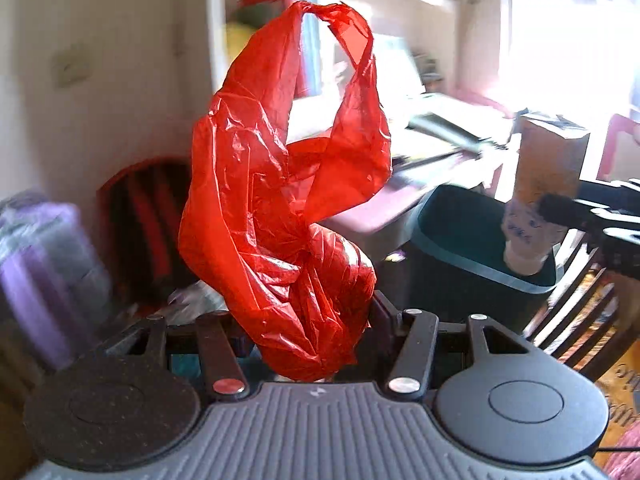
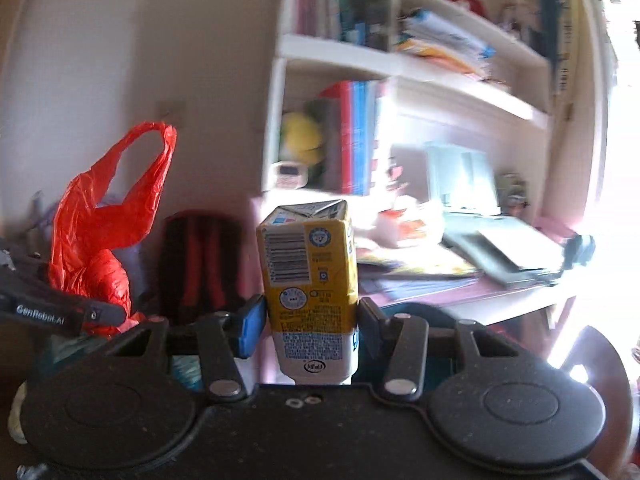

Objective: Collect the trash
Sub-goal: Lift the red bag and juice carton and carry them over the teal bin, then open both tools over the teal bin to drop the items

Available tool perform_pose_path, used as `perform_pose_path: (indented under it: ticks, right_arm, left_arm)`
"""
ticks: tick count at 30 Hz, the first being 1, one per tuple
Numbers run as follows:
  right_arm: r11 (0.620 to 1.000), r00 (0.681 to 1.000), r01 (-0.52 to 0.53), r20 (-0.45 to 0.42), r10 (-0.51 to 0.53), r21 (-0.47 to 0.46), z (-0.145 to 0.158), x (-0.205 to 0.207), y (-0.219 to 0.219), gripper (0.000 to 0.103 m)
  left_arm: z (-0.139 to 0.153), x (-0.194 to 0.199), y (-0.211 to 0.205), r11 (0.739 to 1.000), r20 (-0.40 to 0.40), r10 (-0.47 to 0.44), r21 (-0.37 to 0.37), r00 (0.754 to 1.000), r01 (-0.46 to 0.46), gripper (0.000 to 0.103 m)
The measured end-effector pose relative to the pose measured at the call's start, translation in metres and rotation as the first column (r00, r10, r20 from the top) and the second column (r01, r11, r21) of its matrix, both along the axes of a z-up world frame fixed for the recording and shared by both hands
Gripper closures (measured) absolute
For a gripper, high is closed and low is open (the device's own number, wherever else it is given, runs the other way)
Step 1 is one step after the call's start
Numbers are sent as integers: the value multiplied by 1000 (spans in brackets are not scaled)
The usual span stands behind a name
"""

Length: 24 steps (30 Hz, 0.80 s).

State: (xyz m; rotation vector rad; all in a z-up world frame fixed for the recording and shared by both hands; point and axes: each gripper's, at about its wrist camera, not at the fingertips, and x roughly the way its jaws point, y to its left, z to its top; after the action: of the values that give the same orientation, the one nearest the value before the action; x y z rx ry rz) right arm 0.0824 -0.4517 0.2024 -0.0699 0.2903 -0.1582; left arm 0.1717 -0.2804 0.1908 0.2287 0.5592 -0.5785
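My left gripper (image 1: 312,320) is shut on a crumpled red plastic bag (image 1: 280,184), which stands up in front of the camera; the bag also shows in the right wrist view (image 2: 100,232), with the left gripper (image 2: 108,314) under it. My right gripper (image 2: 310,320) is shut on a yellow and white drink carton (image 2: 310,280), held upright. In the left wrist view the carton (image 1: 536,196) hangs over a dark green trash bin (image 1: 472,248), held by the right gripper (image 1: 556,208) coming in from the right.
A cluttered pink desk (image 2: 460,280) with books and papers stands behind the bin. A white bookshelf (image 2: 360,60) is above it. A red and black backpack (image 2: 200,264) leans by the wall. A dark wooden chair (image 1: 580,308) is at the right.
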Motion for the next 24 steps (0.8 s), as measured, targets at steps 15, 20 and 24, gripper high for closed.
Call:
perform_pose_path:
  ticks: [15,20,24]
  right_arm:
    - [976,978,194,-97,-185,94,-39,24,-116,54]
    - [966,966,209,-188,-180,150,-66,48,-138,54]
    - [973,950,183,-278,-139,140,-86,63,-139,53]
  left_arm:
    - [-8,27,-202,981,-46,-185,51,982,187,48]
    - [-37,59,-234,983,-142,-154,78,978,166,48]
    - [-57,73,-248,979,-190,-130,131,973,156,48]
